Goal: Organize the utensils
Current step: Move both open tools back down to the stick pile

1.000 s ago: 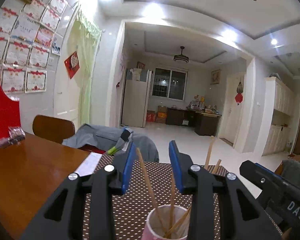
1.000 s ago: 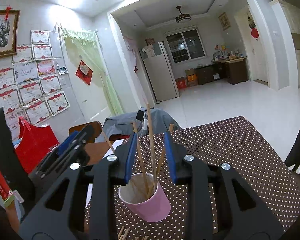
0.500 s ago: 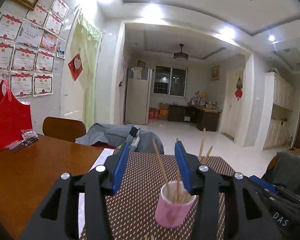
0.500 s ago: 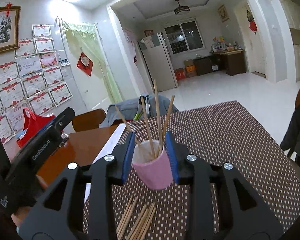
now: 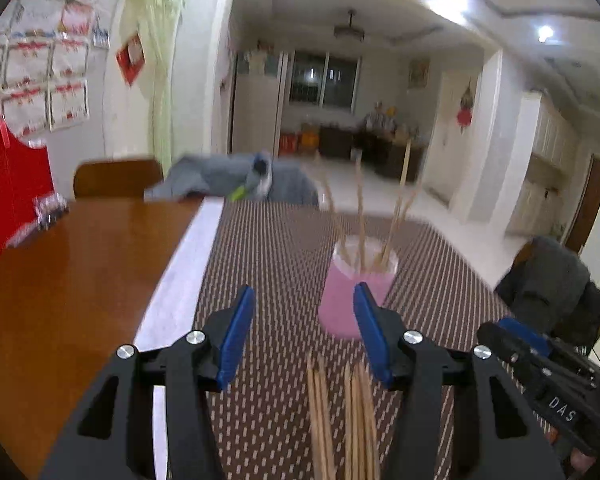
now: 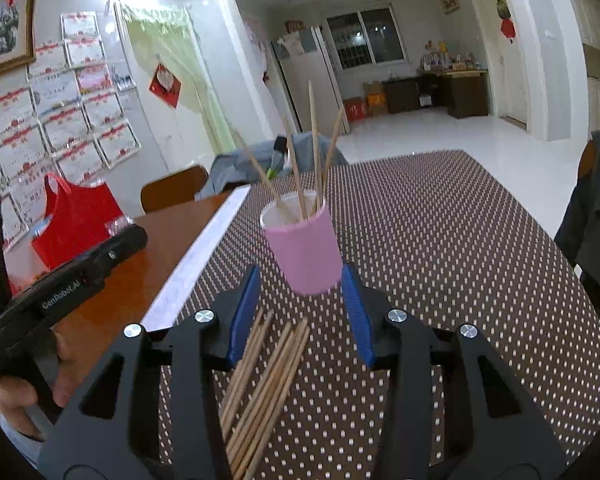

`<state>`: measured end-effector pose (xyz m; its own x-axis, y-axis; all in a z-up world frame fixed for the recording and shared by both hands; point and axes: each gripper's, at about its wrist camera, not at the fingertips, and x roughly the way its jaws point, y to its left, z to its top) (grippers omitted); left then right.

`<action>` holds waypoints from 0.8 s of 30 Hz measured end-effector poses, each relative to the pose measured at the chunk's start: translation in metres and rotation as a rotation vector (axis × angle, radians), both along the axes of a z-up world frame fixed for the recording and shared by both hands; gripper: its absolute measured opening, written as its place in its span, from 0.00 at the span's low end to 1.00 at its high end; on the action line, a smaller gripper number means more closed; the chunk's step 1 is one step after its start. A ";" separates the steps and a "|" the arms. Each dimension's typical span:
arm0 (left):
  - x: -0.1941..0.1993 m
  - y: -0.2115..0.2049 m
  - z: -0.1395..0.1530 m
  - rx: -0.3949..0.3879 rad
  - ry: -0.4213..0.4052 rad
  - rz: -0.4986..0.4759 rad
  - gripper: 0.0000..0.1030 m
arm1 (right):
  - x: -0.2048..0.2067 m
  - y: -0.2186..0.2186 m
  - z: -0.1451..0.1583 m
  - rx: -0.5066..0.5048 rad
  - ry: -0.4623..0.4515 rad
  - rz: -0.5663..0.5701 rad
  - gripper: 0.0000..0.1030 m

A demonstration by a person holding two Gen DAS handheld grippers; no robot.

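Note:
A pink cup (image 5: pixel 354 304) (image 6: pixel 304 248) stands on the dotted brown tablecloth (image 6: pixel 440 240) with several wooden chopsticks (image 6: pixel 312 152) upright in it. Several loose chopsticks (image 5: pixel 340 420) (image 6: pixel 264 376) lie flat on the cloth in front of the cup. My left gripper (image 5: pixel 303 296) hovers over the loose pile, its jaws opening with nothing between the pads; the cup is beyond its right finger. My right gripper (image 6: pixel 300 276) is just short of the cup, its jaws opening too, the pads not touching the cup. The left gripper's black body (image 6: pixel 80 280) shows at left, held by a hand (image 6: pixel 20 392).
The bare wooden table (image 5: pixel 60 280) lies left of the cloth, with a red bag (image 6: pixel 76 220) at its far side. A wooden chair (image 5: pixel 116 178) and a grey jacket (image 5: pixel 228 180) are behind the table. A chair with a dark jacket (image 5: pixel 552 284) stands at right.
Both grippers drew back from above the cup and tipped downward, and their jaws widened. The cup now sits farther ahead and the loose chopsticks have come into view.

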<state>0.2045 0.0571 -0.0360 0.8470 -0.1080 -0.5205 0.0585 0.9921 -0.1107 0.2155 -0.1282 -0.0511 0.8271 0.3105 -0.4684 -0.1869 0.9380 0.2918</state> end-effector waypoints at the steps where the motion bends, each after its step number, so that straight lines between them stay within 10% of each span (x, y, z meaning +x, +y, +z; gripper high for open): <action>1: 0.002 0.000 -0.008 0.009 0.052 -0.007 0.50 | -0.001 0.002 -0.003 -0.002 0.010 0.004 0.41; 10: 0.024 -0.014 -0.097 0.109 0.503 -0.077 0.50 | 0.004 0.007 -0.050 0.001 0.222 0.066 0.44; 24: 0.024 -0.013 -0.124 0.132 0.573 -0.038 0.50 | 0.005 0.016 -0.074 -0.003 0.321 0.095 0.47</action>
